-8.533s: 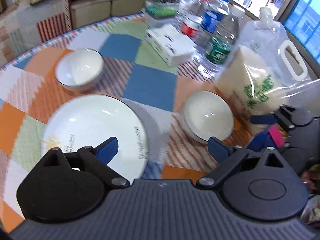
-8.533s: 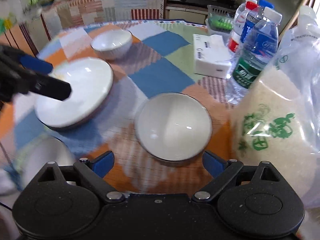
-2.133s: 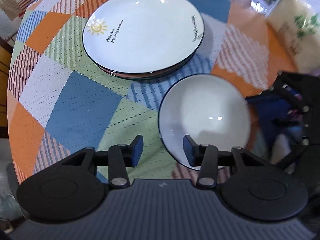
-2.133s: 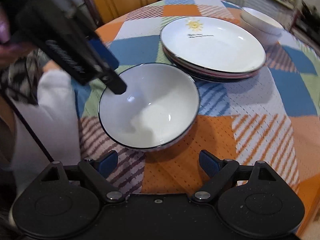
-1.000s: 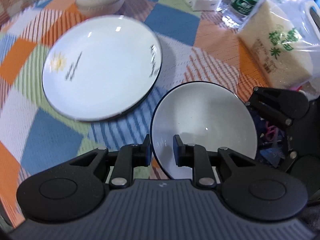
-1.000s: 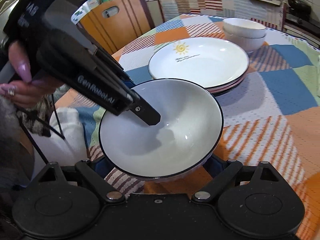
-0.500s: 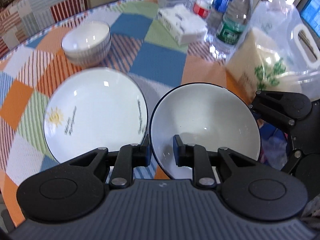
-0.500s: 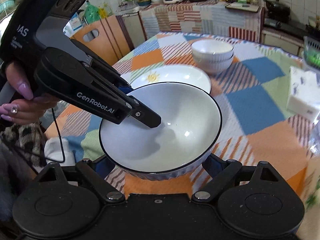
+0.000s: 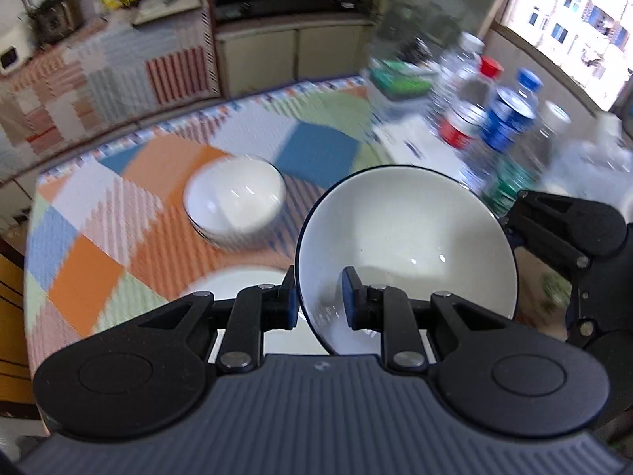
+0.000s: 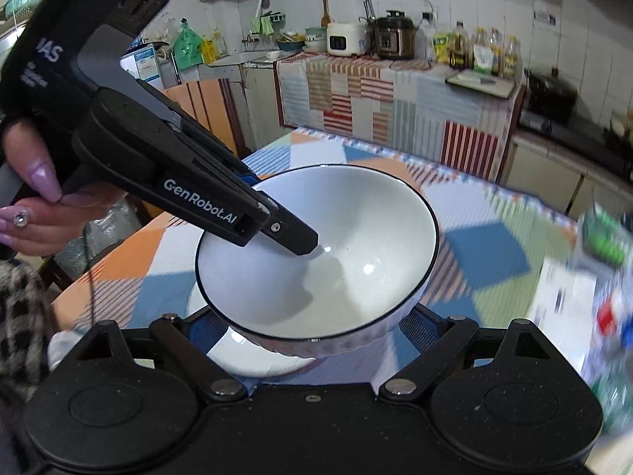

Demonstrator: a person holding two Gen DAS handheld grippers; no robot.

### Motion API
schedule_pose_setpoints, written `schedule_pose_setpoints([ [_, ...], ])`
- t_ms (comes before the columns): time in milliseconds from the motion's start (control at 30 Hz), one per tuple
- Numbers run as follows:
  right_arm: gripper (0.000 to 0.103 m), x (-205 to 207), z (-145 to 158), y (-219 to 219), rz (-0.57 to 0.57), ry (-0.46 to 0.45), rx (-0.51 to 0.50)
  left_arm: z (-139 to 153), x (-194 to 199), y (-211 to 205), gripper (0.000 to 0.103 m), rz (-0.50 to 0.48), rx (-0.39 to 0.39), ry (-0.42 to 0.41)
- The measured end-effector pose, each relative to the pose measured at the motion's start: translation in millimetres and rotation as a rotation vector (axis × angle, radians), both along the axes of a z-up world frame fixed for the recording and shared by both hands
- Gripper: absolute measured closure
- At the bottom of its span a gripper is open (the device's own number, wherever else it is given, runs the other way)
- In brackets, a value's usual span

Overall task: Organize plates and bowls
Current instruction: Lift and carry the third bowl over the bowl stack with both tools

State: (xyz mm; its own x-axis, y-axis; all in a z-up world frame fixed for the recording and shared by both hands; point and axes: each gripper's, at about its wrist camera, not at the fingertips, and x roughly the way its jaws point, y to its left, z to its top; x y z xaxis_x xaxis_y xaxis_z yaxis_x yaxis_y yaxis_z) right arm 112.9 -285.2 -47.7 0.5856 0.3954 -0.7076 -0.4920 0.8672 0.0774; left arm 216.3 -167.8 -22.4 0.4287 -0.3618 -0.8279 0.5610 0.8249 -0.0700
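The left gripper [image 9: 319,292] pinched the bowl [image 9: 407,237] rim; the right gripper [image 10: 316,330] clasped its sides (bowl held clear above the table [image 9: 118,213], over a plate [image 9: 245,283]).

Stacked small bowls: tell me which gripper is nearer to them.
Left. The left gripper pinches the large bowl at the rim beside the stacked small bowls; the right gripper holds that bowl from its opposite side, farther off.

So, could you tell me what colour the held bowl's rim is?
Dark rim on the white bowl; right wrist view.
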Motion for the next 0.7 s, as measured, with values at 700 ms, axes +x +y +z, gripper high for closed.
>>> schedule_pose_setpoints([
  [700,0.009,44,6,-10,-0.145,-0.136,0.116,-1,56,2,0.083,0.003,-0.103,-0.019],
])
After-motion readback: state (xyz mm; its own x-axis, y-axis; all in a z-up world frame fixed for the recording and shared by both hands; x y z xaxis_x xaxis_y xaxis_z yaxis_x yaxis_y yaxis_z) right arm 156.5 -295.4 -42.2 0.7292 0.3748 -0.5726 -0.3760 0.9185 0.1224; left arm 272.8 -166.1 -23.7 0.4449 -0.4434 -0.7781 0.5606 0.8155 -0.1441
